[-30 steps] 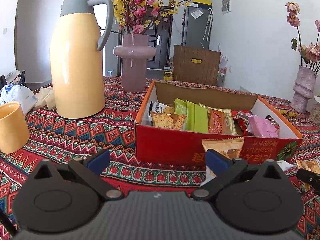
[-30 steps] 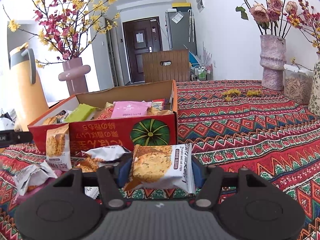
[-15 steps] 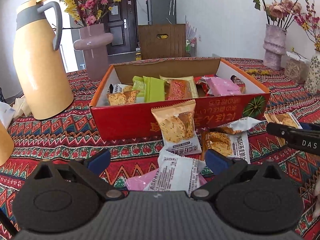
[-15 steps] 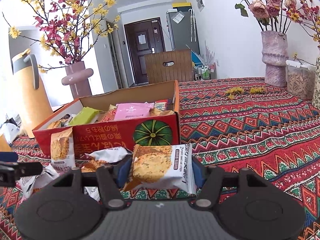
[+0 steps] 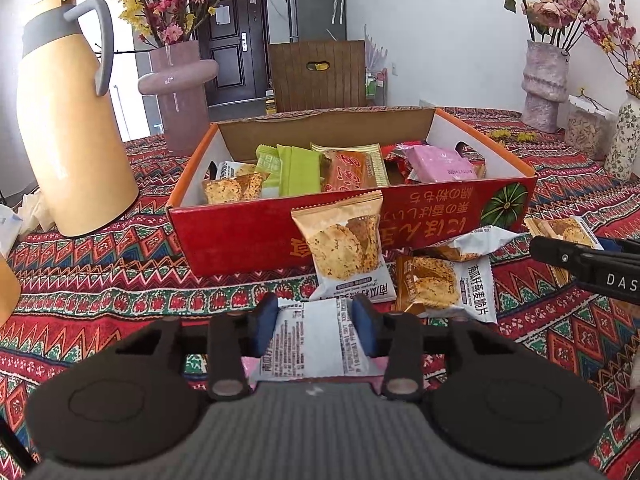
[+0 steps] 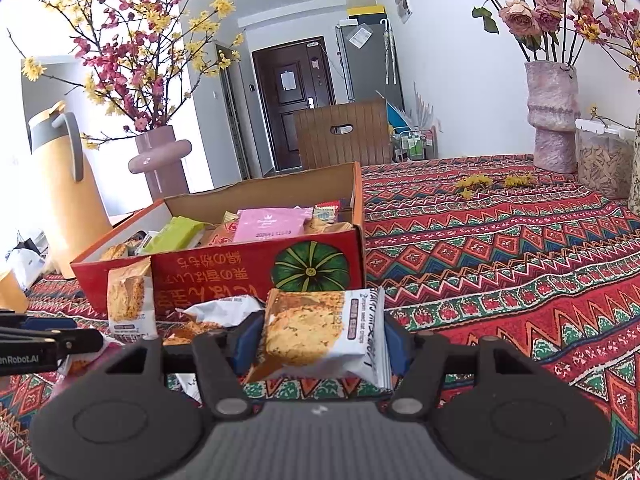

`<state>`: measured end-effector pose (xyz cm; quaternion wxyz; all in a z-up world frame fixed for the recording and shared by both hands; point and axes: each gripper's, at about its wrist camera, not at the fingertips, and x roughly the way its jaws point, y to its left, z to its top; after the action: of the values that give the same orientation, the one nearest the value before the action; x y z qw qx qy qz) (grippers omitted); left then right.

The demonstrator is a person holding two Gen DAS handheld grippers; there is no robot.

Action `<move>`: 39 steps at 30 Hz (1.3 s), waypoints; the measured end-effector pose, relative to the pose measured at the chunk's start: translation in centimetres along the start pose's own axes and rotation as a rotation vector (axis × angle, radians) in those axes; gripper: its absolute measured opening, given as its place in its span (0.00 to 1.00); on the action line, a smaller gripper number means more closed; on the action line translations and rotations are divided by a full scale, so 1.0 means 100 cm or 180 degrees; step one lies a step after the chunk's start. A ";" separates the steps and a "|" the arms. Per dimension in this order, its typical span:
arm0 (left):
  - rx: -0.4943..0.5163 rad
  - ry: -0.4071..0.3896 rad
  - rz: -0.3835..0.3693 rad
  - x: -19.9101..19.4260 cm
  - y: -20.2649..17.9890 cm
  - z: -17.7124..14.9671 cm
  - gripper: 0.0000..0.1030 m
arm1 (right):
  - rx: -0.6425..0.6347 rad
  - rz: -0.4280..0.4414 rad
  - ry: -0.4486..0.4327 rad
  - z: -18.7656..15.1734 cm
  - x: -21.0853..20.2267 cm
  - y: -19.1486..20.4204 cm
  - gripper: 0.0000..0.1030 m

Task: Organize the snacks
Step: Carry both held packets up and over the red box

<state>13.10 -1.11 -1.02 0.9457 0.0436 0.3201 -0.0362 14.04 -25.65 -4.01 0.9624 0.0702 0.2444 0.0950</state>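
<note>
left wrist: rides my left tongs point(image 5: 316, 326), low over the bench, facing the red box point(image 5: 256, 236) close ahead | right wrist: same, from the box's right corner point(image 6: 320, 264) | shared: box, loose packets

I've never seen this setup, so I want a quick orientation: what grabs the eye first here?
The red cardboard box full of snack packets sits mid-table on a zigzag-patterned tablecloth, with more packets strewn before it. A tall yellow thermos jug stands to its left. Up close, the left gripper is closing on a white snack packet, and the right gripper clamps a cracker packet.
</note>
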 end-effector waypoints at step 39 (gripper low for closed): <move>-0.0483 -0.0838 0.0254 -0.022 0.037 0.085 0.41 | -0.0527 -0.0019 -0.0672 0.087 0.008 0.057 0.60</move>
<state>16.82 1.80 7.30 0.9807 -0.0204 0.1932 0.0203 18.07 -20.76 4.26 0.9856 -0.0007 0.1332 0.1041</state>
